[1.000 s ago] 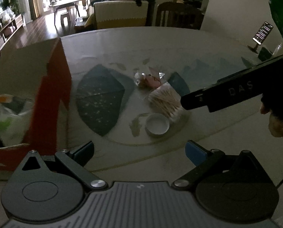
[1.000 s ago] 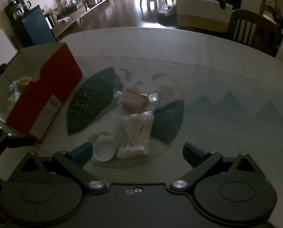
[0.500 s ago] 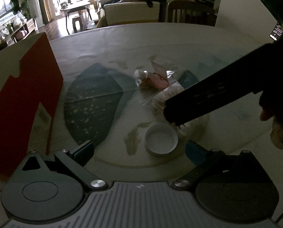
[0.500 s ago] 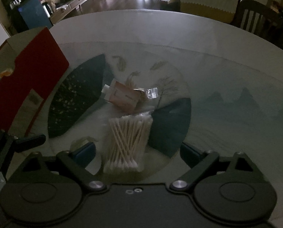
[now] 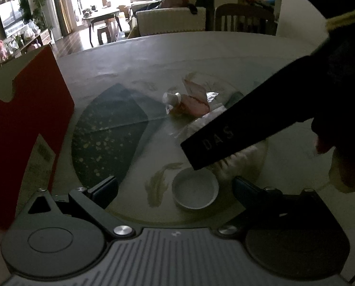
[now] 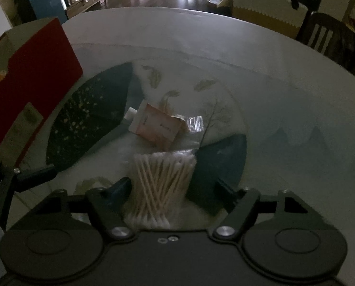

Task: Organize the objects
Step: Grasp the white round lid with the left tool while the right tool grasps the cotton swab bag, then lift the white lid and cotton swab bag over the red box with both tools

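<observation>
So the right hand-held gripper [image 6: 172,188] is down low over the bag of cotton swabs [image 6: 162,186], fingers spread wide with one on each side of the bag, not pinching it. From this angle I honestly can't say if the fingertips are touching the plastic or just beside it. The swab bag lies on the round bench [image 6: 284,90], right on the painted glass disc in the middle. Just past it sits a pink tube with a white cap [image 6: 153,126], tucked partly in a clear zip bag [image 6: 195,125].

The left hand-held gripper [image 5: 175,188] is also wide open and holding nothing. It hangs near the bench edge, with a small white lid [image 5: 195,190] lying open side up between its fingers but further out on the glass. In the left view the right tool's black body cuts across diagonally, marked DAS, covering most of the swab bag.

A red cardboard box [image 5: 32,109] stands on the left side of the bench, well apart from the little pile. Lighting is pretty dim, so small details are mushy
</observation>
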